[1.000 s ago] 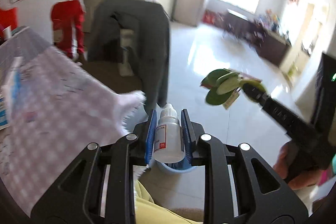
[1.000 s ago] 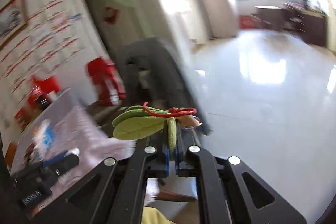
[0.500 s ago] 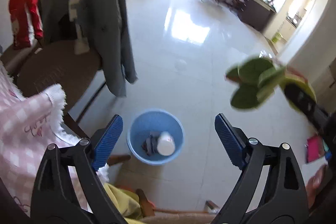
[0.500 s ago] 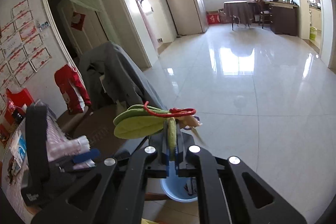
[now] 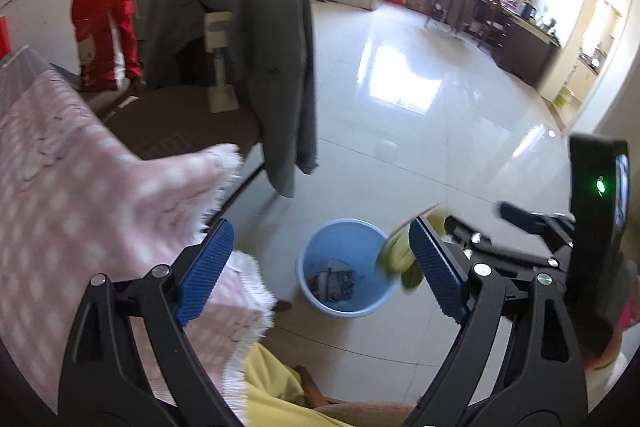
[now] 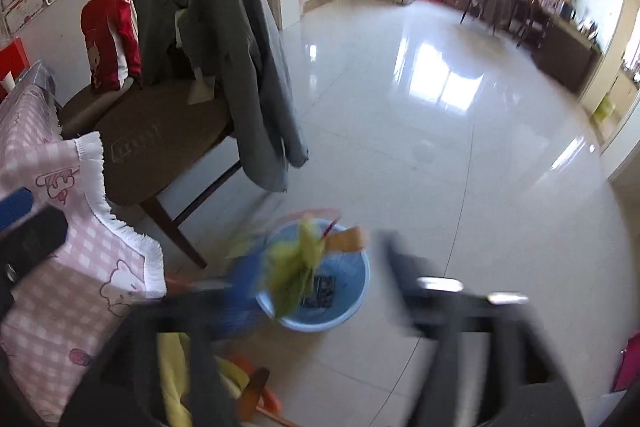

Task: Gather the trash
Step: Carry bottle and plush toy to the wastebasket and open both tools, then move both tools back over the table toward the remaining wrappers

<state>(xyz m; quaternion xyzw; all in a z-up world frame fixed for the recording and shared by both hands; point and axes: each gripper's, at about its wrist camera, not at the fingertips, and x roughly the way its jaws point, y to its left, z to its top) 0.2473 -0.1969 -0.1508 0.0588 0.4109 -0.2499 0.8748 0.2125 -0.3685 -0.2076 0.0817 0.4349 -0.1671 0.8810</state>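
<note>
A blue waste bin (image 5: 344,267) stands on the tiled floor below both grippers and holds some dark scraps. It also shows in the right wrist view (image 6: 344,291). My left gripper (image 5: 320,267) is open and empty above the bin. My right gripper (image 6: 316,279) is blurred with its jaws spread apart. A bunch of green leaves with a red band (image 6: 296,267) is loose in the air between the jaws, over the bin. The leaves (image 5: 396,255) also show at the bin's right rim in the left wrist view.
A wooden chair (image 6: 160,147) with a grey jacket (image 6: 240,67) stands behind the bin. A table with a pink checked cloth (image 5: 80,195) is on the left. Yellow fabric (image 5: 272,387) lies below the grippers. Shiny tiled floor (image 6: 440,147) stretches to the right.
My left gripper opened and dropped the white bottle into the bin. My right gripper has opened and the leaves are falling toward the bin.
</note>
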